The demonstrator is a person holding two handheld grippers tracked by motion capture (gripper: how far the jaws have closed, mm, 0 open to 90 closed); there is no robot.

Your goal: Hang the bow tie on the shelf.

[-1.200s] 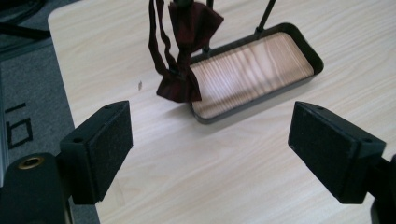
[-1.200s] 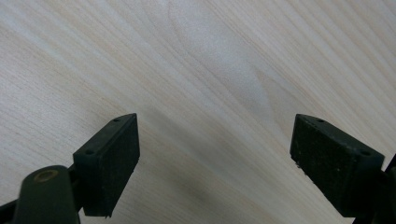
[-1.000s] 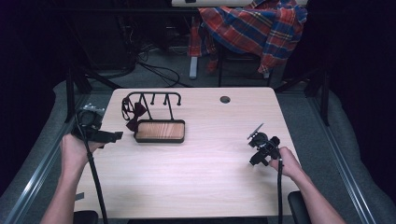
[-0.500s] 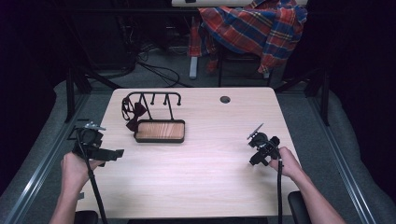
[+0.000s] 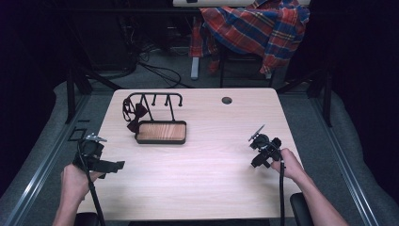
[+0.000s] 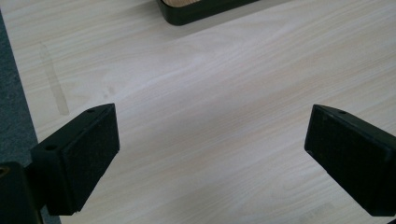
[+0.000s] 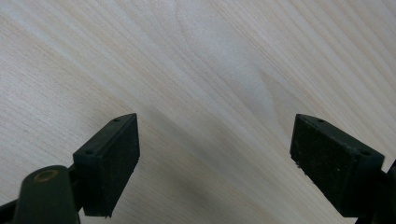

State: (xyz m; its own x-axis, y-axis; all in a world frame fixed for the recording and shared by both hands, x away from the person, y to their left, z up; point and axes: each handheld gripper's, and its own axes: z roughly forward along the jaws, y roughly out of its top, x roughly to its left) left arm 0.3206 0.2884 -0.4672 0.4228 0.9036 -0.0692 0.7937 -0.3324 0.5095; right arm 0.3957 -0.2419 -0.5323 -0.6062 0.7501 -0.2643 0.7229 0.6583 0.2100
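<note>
Left hand-held gripper (image 5: 115,165): at the near left corner of the desk (image 5: 207,165), held in the person's left hand (image 5: 75,181); its jaws have just been opening and stand wide apart with nothing between them. In the left gripper view (image 6: 210,158) bare wood shows between the two black pads, and a corner of the tray sits at the top edge.
Right hand-held gripper (image 5: 254,162): near the right edge of the desk, held in the right hand (image 5: 288,165); jaws spread wide, nothing held. In the right gripper view (image 7: 215,154) bare wood grain lies between the pads.
Tray (image 5: 161,132): dark-rimmed with a wooden floor, lying on the left half of the desk, beyond the left hand-held gripper and well apart from both.
Rack (image 5: 155,100): black wire stand with hooks, rising just behind the tray.
Bow tie (image 5: 134,117): dark red, hanging at the rack's left end, beside the tray's left corner.
Hole (image 5: 227,100): round cable opening near the far edge of the desk.
Plaid cloth (image 5: 254,28): red and blue, draped beyond the desk.
</note>
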